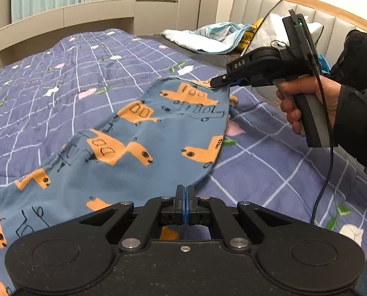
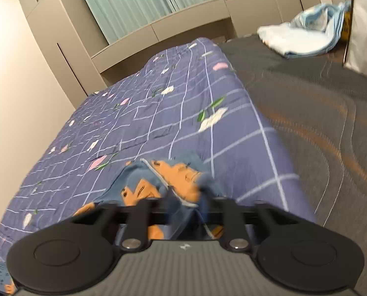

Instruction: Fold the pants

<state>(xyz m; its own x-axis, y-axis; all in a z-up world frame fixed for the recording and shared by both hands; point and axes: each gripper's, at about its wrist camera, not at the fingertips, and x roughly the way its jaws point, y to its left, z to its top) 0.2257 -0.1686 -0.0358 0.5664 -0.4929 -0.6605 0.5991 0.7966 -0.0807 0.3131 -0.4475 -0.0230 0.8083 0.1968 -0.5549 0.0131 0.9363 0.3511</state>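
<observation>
A: Where are the pants in relation to the quilt?

B: We see blue pants with orange prints spread on the purple checked quilt, long axis running from our near left toward the far right. Our left gripper sits at the near edge, fingers pressed together on that hem.

A: And the other side?

B: Further right, our right gripper pinches the far corner, lifted just above the quilt. From its own camera, cloth bunches between its fingers, clamped though blurred.

A: Pose?

B: The right hand holds the handle upright, fingers pointing left across the quilt. Both ends seem held for folding.
</observation>
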